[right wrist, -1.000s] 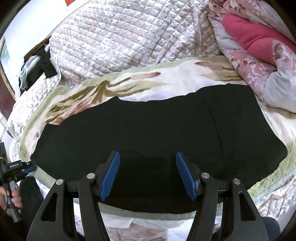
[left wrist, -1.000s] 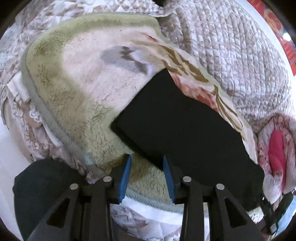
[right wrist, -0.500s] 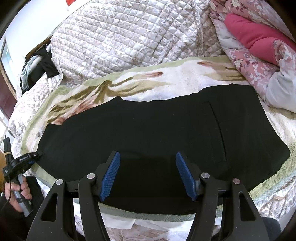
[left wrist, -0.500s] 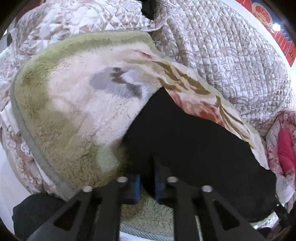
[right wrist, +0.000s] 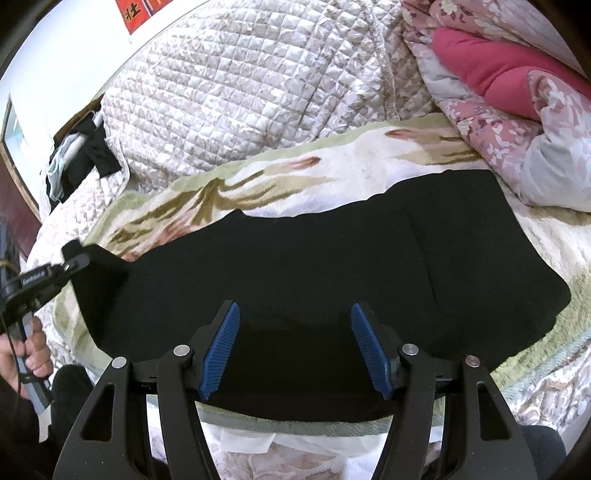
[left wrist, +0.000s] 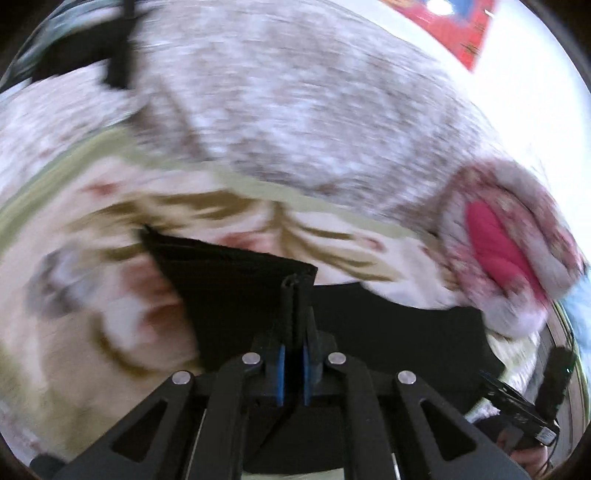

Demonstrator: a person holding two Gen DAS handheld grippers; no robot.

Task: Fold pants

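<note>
Black pants (right wrist: pixel 314 258) lie flat, stretched left to right on a cream and green fleece blanket (right wrist: pixel 332 170). My left gripper (left wrist: pixel 293 291) is shut on the hem end of the pants (left wrist: pixel 236 273) and lifts it off the blanket; that view is motion-blurred. The same gripper shows at the left edge of the right wrist view (right wrist: pixel 72 258), pinching the raised pant end. My right gripper (right wrist: pixel 295 347) is open and empty, low over the near edge of the pants at their middle.
A quilted beige bedspread (right wrist: pixel 240 92) covers the bed behind the blanket. A pink floral duvet with a magenta pillow (right wrist: pixel 498 74) sits at the right. Dark clothes (right wrist: pixel 81 158) hang at the far left. White wall with a red poster (left wrist: pixel 454 26) beyond.
My left gripper closed on the pant hem and has lifted it, swinging towards the right. My right gripper has stayed open in place.
</note>
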